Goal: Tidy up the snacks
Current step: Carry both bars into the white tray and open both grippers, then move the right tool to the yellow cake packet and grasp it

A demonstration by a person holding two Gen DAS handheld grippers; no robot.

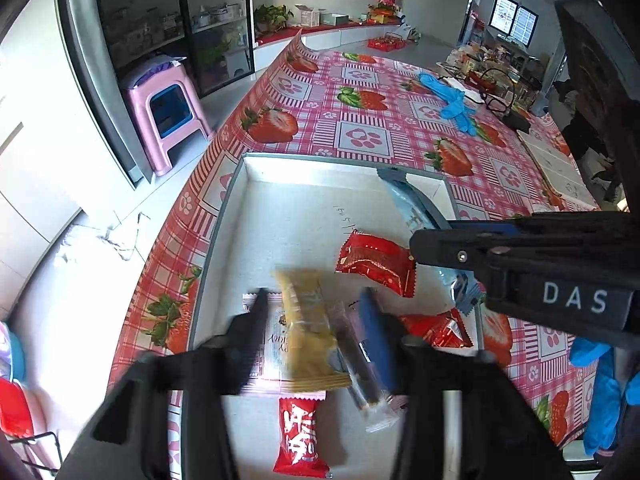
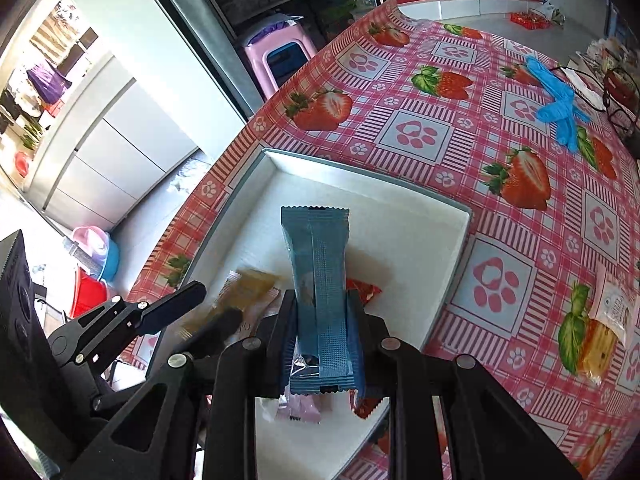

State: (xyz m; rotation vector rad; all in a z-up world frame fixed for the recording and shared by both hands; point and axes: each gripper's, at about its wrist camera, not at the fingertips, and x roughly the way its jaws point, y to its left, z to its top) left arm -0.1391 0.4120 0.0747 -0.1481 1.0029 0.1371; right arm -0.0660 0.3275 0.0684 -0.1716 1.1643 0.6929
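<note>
Holding a blue snack packet lengthwise in my right claw, clamped tight on its near half so the far end hangs out over the white tray, ready to be laid down flat among the rest. My left claw stands spread over the near end of the tray, its fingers either side of a mustard-yellow packet and a dark clear-wrapped bar, pressing on neither; whether the yellow one has settled I can't tell, it's blurred. Red wrappers lie to the right in the tray, another red one nearest me. Two packets sit out on the strawberry-print worktop, off to the right, not yet gathered. I reckon they come next.
</note>
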